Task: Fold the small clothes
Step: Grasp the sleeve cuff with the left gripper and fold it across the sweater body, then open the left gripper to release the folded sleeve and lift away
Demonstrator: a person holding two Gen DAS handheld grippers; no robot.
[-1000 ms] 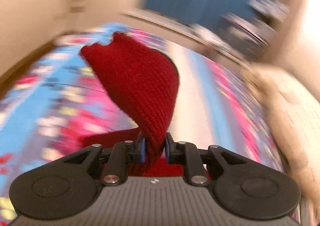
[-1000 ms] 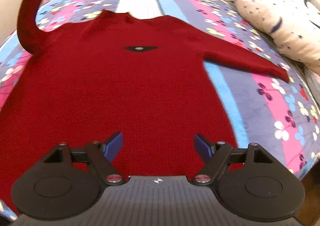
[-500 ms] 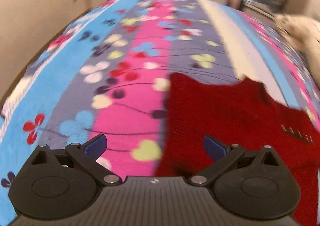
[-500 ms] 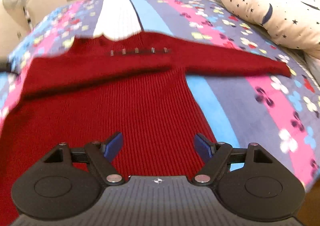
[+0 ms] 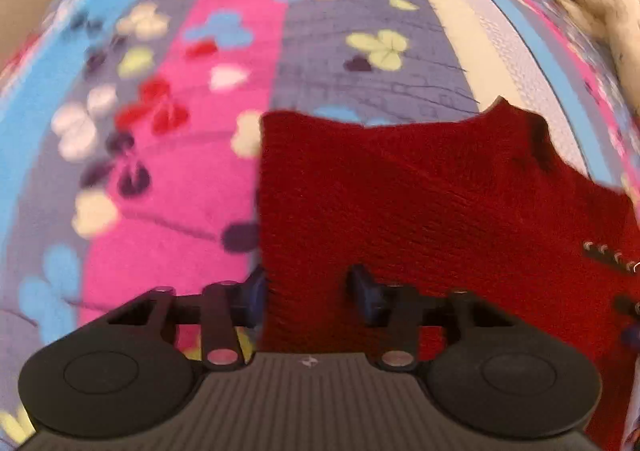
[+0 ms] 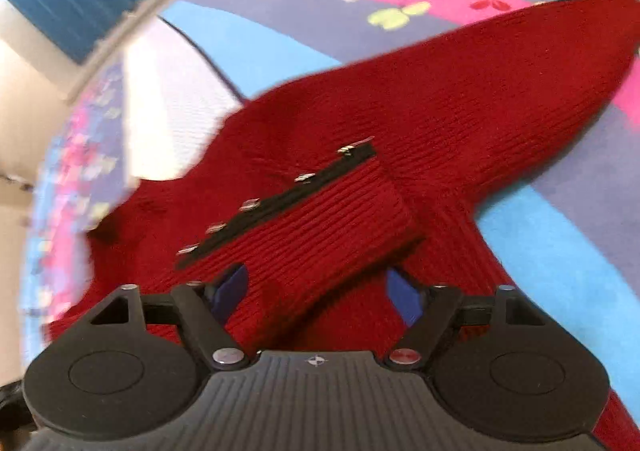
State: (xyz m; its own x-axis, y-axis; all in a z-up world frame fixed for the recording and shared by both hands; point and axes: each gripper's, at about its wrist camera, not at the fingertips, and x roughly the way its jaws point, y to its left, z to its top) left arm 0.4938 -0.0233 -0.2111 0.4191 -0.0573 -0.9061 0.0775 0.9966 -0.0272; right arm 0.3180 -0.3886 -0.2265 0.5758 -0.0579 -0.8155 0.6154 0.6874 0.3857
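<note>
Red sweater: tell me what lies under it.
The red sweater lies on a striped, flowered bedspread, which shows around it. One sleeve is folded across the sweater's chest. What the bedspread looks like beneath the knit, and anything else under it, is covered.

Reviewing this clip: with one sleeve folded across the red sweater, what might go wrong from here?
1. The left gripper straddles the folded edge of the red sweater; its jaws have just been closing, so they may pinch several layers or drag the fold.
2. The right gripper, also closing, sits over the folded cuff, so it may grab that rather than the outstretched sleeve.
</note>
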